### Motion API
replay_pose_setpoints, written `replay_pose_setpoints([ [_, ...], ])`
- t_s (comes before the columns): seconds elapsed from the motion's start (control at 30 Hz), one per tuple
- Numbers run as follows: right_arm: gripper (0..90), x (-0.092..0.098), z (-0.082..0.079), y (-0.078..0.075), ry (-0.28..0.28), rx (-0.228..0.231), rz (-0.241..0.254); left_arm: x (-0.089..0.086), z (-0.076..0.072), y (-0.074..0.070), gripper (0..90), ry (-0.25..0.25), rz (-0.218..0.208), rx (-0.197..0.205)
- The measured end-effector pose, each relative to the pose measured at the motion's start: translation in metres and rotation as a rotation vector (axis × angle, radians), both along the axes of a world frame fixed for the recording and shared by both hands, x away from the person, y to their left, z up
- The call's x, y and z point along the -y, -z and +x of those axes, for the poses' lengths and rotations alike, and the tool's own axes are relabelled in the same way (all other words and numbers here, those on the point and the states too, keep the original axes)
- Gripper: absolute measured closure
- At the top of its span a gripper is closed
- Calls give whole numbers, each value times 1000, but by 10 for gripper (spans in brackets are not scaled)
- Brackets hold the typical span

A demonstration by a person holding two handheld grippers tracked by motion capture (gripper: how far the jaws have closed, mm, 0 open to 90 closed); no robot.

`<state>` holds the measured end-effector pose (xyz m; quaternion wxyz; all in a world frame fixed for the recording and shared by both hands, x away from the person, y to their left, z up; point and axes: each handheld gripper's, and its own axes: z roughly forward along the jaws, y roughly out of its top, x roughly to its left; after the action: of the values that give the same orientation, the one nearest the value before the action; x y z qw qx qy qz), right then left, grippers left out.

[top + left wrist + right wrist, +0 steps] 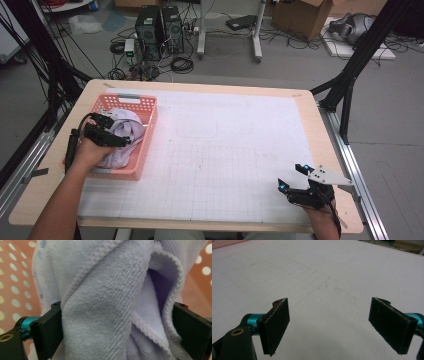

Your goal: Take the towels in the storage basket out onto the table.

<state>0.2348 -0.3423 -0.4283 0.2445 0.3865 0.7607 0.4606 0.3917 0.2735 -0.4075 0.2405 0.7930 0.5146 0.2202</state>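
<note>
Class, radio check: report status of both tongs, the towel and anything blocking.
Left tongs in the pink basket, jaws around the lavender towel. Right tongs open, empty, over the white mat. Nothing in the way.

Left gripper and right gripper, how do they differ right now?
The left gripper has lilac towel bunched between its jaws, inside the pink basket; the right gripper holds nothing, jaws wide apart above the white gridded mat. Both have black jaws and teal fittings.
</note>
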Motion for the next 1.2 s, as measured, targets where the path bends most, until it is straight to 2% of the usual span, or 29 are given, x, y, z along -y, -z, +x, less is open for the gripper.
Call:
replay_pose_setpoints([
  [0.07,159,-1,0,0,1,-5,2,2,1,3,67,3,15,-9],
  [0.23,159,-1,0,0,-4,-4,-5,2,4,9,73,-6,2,-30],
  [0.3,159,-1,0,0,-4,-2,-5,2,4,9,101,-7,9,-32],
  [0.33,159,-1,0,0,-7,1,-6,1,4,9,154,-6,15,-28],
  [0.37,159,-1,0,0,-7,1,-6,1,4,9,154,-6,19,-28],
  [0.4,160,-1,0,0,-8,-1,-8,1,4,9,212,-1,22,-29],
  [0.43,160,-1,0,0,-8,-1,-8,1,3,8,212,1,26,-31],
  [0.47,160,-1,0,0,-3,-4,-9,1,3,8,287,-5,21,-27],
  [0.5,160,-1,0,0,-3,-4,-9,0,3,7,287,-10,15,-27],
  [0.53,160,-1,0,0,0,-4,-5,-2,2,5,367,-20,-2,-25],
  [0.6,161,0,-1,-1,3,-1,-7,-4,2,4,422,-22,-13,-25],
  [0.7,161,0,-1,-1,4,1,-6,-6,1,2,473,-32,-37,-20],
  [0.73,161,1,-1,-1,7,4,-3,-8,0,-1,481,-44,-59,-8],
  [0.77,161,1,-1,-1,7,4,-3,-8,0,-1,488,-44,-59,-8],
  [0.8,161,2,-1,-1,13,2,0,-11,-1,-4,493,-58,-77,13],
  [0.83,161,2,-1,-1,13,2,0,-11,-1,-4,497,-58,-77,13],
  [0.87,161,3,-1,-2,16,3,6,-13,-3,-7,499,-63,-94,42],
  [0.93,161,4,-2,-2,19,4,7,-14,-4,-9,500,-63,-106,57],
  [0.97,161,4,-2,-2,19,4,7,-15,-5,-10,500,-66,-130,78],
  [1.0,161,5,-2,-2,22,2,13,-17,-9,-14,499,-57,-179,119],
  [1.03,161,5,-2,-2,22,2,13,-17,-9,-14,498,-57,-179,119],
  [1.07,161,5,-2,-2,21,6,12,-19,-11,-16,498,-52,-196,137],
  [1.17,161,4,-2,-2,24,0,12,-22,-18,-23,498,-50,-242,220],
  [1.2,161,4,-2,-2,20,3,8,-25,-23,-28,497,-49,-270,271],
])
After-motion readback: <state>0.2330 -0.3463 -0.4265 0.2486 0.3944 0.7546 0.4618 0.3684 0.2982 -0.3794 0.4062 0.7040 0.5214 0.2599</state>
